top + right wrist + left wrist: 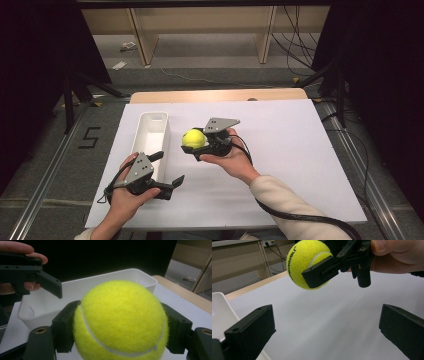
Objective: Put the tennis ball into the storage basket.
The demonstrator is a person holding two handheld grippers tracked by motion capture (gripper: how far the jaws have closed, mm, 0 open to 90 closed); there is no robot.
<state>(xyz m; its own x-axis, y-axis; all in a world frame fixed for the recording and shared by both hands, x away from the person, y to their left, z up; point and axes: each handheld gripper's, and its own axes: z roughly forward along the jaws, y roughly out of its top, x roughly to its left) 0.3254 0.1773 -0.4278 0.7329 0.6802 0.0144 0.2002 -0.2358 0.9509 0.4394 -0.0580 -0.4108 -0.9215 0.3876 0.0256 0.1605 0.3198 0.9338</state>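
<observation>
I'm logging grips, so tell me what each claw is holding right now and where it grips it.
The right claw holds the tennis ball clear of the table, jaws pressed on its two opposite sides. The left claw is open and holds nothing.

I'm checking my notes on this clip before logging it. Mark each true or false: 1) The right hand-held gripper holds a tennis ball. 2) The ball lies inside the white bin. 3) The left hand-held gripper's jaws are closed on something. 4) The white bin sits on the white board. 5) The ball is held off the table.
1) True: the right hand-held gripper is clamped on the tennis ball, a jaw on each side.
2) False: the ball is in the jaws, beside the white bin, not in it.
3) False: the left hand-held gripper has its jaws apart with nothing between them.
4) True: it rests on the white board.
5) True: the left gripper view shows it above the board.
</observation>
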